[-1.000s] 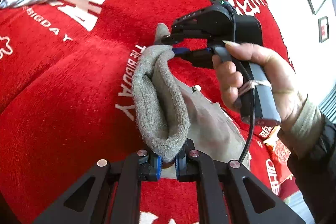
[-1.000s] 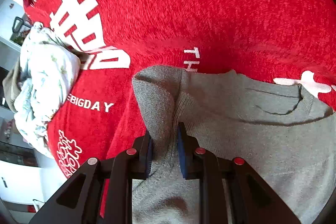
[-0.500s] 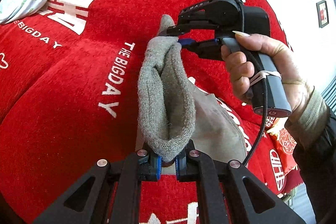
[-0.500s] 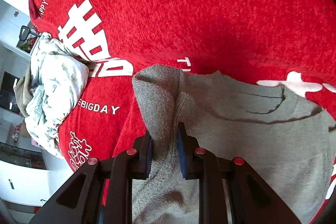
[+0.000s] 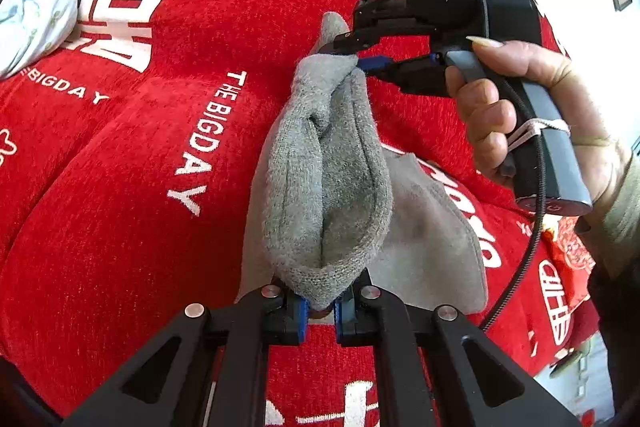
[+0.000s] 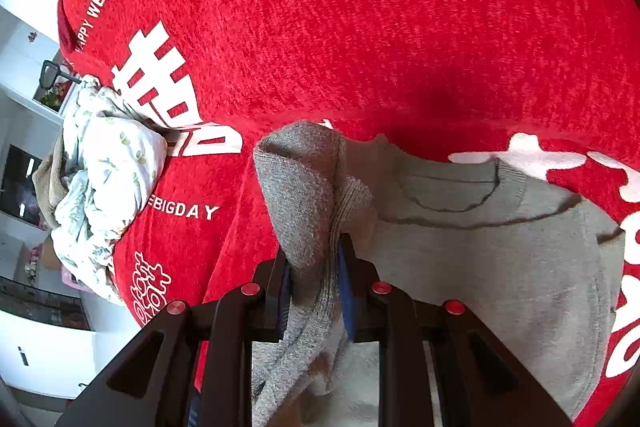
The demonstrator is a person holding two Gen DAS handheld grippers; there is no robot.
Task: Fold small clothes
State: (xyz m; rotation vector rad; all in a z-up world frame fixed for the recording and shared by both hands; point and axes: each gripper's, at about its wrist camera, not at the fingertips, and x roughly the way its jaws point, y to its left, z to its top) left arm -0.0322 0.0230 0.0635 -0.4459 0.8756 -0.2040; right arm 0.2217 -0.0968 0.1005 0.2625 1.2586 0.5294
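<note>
From the left wrist view, the left claw (image 5: 320,307) is clenched on the knitted hem of a grey sweater (image 5: 328,187), its blue pads pinching the fabric at the bottom centre of the frame. The held edge runs up and away as a doubled band, lifted clear of the red blanket (image 5: 120,187) below. At the far end of that band, the right claw (image 5: 356,59) grips the same edge; a person's right hand (image 5: 520,115) wraps its handle, with a black cable hanging from it. The rest of the sweater hangs down to the right, lying against the blanket. White characters and the words "THE BIG DAY" are printed on the red cloth. A pale floral bundle (image 5: 36,15) sits at the upper left edge.

From the right wrist view, the right claw (image 6: 314,287) is closed on a thick fold of the grey sweater (image 6: 480,247), the fabric bunched between the pads and rising above them. To the right the sweater spreads over the red blanket (image 6: 360,27), its round neckline (image 6: 452,195) showing. The floral bundle (image 6: 108,179) lies at the left, near the blanket's edge, well apart from the sweater.
</note>
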